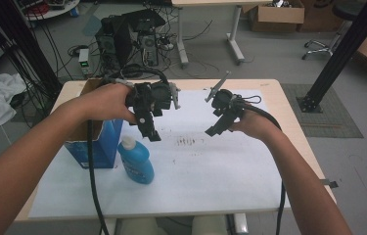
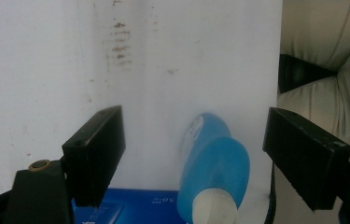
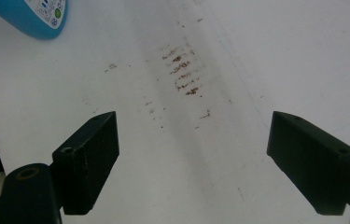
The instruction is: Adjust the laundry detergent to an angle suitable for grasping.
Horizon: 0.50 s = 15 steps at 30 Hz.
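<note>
A blue bottle (image 1: 137, 164) with a white cap (image 1: 128, 143) stands on the white sheet (image 1: 205, 166), close beside a blue box (image 1: 95, 147). My left gripper (image 1: 150, 133) hangs above the bottle, pointing down, and its jaws are open. In the left gripper view the bottle (image 2: 217, 163) shows below, between the open jaws of the left gripper (image 2: 193, 125), with nothing touching it. My right gripper (image 1: 214, 129) hovers over the middle of the sheet, open and empty. In the right gripper view the right gripper (image 3: 193, 127) frames brown stains (image 3: 182, 70), and the bottle's edge (image 3: 32, 16) is at the top left.
The open blue box sits at the table's left edge (image 1: 58, 105). Brown smudges (image 1: 187, 142) mark the sheet's centre. Thick cables (image 1: 93, 191) trail from both grippers toward the near edge. Beyond the table are computer cases (image 1: 122, 36), cardboard boxes (image 1: 276, 14) and a black post (image 1: 342, 54).
</note>
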Each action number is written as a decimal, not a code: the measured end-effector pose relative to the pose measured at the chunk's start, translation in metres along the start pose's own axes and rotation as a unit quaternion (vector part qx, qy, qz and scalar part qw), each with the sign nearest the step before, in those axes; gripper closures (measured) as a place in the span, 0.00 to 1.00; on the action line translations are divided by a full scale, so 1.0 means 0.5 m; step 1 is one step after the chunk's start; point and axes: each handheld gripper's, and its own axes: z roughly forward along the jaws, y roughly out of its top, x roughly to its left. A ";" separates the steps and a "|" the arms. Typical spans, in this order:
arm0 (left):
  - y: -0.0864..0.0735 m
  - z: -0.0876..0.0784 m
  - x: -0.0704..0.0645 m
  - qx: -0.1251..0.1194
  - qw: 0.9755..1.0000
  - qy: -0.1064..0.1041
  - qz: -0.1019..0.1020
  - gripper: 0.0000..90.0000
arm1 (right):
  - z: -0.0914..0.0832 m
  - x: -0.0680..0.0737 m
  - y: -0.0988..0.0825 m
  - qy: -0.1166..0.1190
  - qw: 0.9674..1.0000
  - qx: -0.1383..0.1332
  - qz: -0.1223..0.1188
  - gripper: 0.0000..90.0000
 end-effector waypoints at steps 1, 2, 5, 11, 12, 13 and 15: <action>0.000 0.000 0.000 0.000 1.000 0.000 0.000 0.24 | 0.000 0.000 0.000 0.000 1.000 0.000 0.000 0.19; -0.001 0.000 0.000 0.000 1.000 0.000 -0.001 0.24 | -0.001 0.000 0.000 -0.001 1.000 -0.001 0.000 0.18; -0.003 -0.001 0.001 0.000 1.000 0.001 -0.004 0.24 | -0.005 0.005 -0.002 -0.009 1.000 -0.003 0.003 0.18; -0.005 -0.007 0.004 -0.005 1.000 0.002 -0.007 0.24 | -0.014 0.012 -0.004 -0.013 1.000 -0.008 0.003 0.18; -0.006 -0.007 0.005 -0.005 1.000 0.002 -0.007 0.25 | -0.016 0.013 -0.006 -0.013 1.000 -0.012 0.004 0.18; -0.007 -0.008 0.005 -0.007 1.000 0.003 -0.009 0.25 | -0.017 0.014 -0.006 -0.011 1.000 -0.013 0.006 0.18; -0.007 -0.007 0.006 -0.007 1.000 0.004 -0.008 0.25 | -0.018 0.014 -0.007 -0.009 1.000 -0.016 0.006 0.18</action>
